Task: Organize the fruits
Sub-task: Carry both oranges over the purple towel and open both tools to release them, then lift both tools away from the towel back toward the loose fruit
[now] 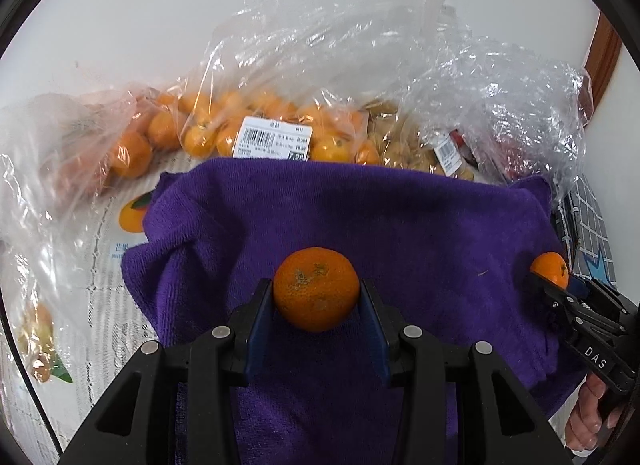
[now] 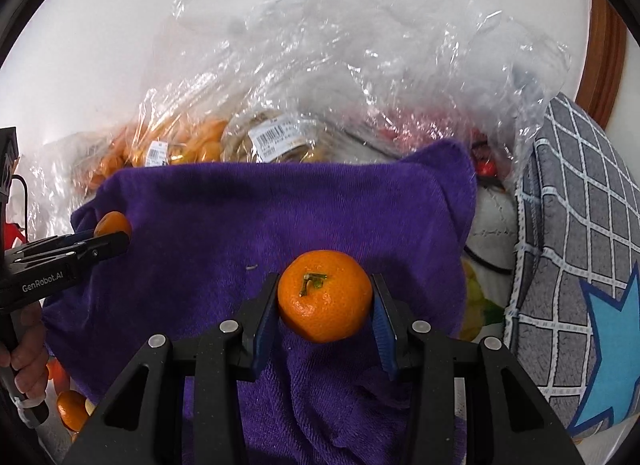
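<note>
The left gripper has its jaws drawn in partway and clamped on a mandarin, the blue pads pressing both sides, above a purple towel. The right gripper is set the same way, gripping a second mandarin over the same towel. Only the right view shows that fruit's green stem facing the camera; the left view shows the first mandarin's rough, scarred skin instead. Each camera also catches the other tool from the side: the right gripper at the towel's right edge in the left view, with fingers of a hand on its handle, and the left gripper at the towel's left edge in the right view. Behind the towel lie clear plastic bags. The left view shows plainly a bag of mandarins with a barcode label and a bag of pale brown fruit, resting on a tablecloth printed with fruit. The right view alone shows a grey checked cushion with a blue star, and loose mandarins at the lower left.
</note>
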A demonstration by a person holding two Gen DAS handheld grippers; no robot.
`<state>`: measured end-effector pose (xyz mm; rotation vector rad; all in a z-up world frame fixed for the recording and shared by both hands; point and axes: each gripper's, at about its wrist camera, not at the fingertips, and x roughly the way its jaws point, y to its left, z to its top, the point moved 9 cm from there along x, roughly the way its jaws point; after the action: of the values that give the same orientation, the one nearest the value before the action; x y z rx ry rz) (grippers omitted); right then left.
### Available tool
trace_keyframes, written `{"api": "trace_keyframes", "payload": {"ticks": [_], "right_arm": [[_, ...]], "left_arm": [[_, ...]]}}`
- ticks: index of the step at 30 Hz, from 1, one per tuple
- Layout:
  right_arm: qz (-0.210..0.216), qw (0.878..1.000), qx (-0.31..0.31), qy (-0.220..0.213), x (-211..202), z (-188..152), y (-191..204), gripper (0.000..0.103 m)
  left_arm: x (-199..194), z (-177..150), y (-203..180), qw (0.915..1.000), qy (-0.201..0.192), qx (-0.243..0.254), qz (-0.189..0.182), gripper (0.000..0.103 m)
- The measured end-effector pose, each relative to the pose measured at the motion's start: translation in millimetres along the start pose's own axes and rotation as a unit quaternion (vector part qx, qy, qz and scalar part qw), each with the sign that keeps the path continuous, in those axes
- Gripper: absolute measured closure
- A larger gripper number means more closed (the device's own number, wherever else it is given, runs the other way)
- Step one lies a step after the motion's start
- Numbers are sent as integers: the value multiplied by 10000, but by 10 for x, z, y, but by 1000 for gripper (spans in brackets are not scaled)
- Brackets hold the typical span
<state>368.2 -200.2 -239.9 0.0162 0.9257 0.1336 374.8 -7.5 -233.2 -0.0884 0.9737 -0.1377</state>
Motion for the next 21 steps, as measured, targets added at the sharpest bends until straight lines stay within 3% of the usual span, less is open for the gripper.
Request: {"api": "trace_keyframes", "payload": {"ticks": [9, 13, 15, 21], "right_arm": [[-20, 9999, -46, 159, 66, -64, 33, 60], [-11, 9999, -18, 98, 16, -64, 37, 54], [-7, 10000, 3, 60, -37, -54, 47, 49], [-73, 9998, 90, -148, -351, -26, 71, 49]], "left_arm": [[9, -89, -3, 9999, 96, 8, 75, 62], [-46, -111, 16, 9998, 135, 39, 164, 50], [-109, -118, 35, 9997, 121, 23, 210, 49], [-413, -108, 66, 9996, -64, -42, 256, 48]]}}
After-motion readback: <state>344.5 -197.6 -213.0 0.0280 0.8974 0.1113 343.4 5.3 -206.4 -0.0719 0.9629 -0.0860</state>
